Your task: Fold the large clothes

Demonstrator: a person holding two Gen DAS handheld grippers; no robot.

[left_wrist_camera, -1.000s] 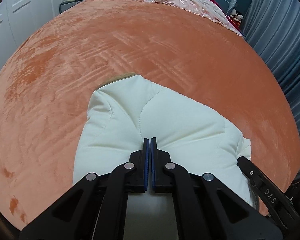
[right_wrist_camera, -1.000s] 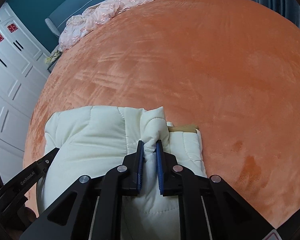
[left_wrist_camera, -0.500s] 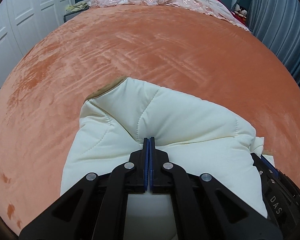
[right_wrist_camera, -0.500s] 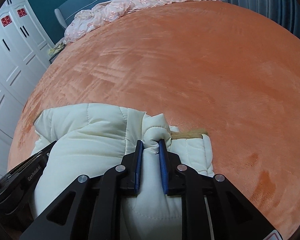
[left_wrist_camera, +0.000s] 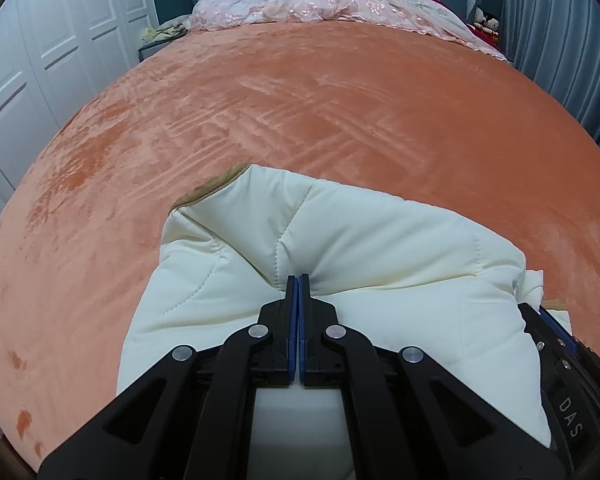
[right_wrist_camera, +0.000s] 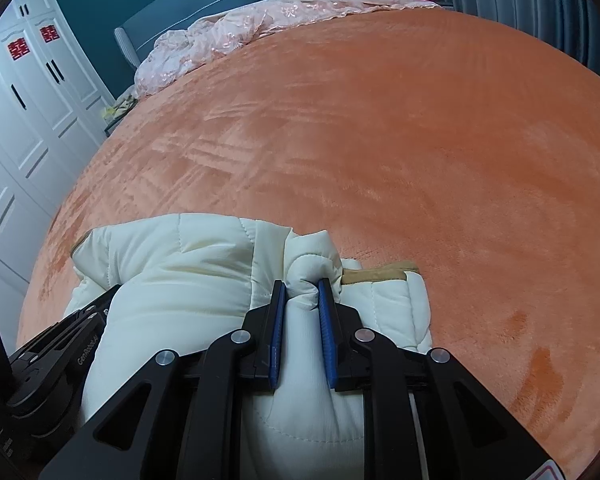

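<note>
A: Two hand-held grippers are both on the cream padded jacket [left_wrist_camera: 372, 248] now. Compared w/ a sec ago, they are coming lower, and the bundle is sitting nearer to the orange bed cover [left_wrist_camera: 300, 120].

B: And the grip, is it changing?

A: Left hand-held gripper [left_wrist_camera: 298, 280] is staying fully clenched, pinching a thin bit of fabric at the seam. Right hand-held gripper [right_wrist_camera: 302, 286] is grasping a thick roll of the jacket, but its jaws are standing a bit wider than before; pads are still touching the fabric.

B: So what is this meaning for the fold?

A: I think the folded half is being laid down on the bed, approx. finished. The tan collar edge [right_wrist_camera: 380, 276] is peeking out, so layers are not lining up perfectly.
</note>
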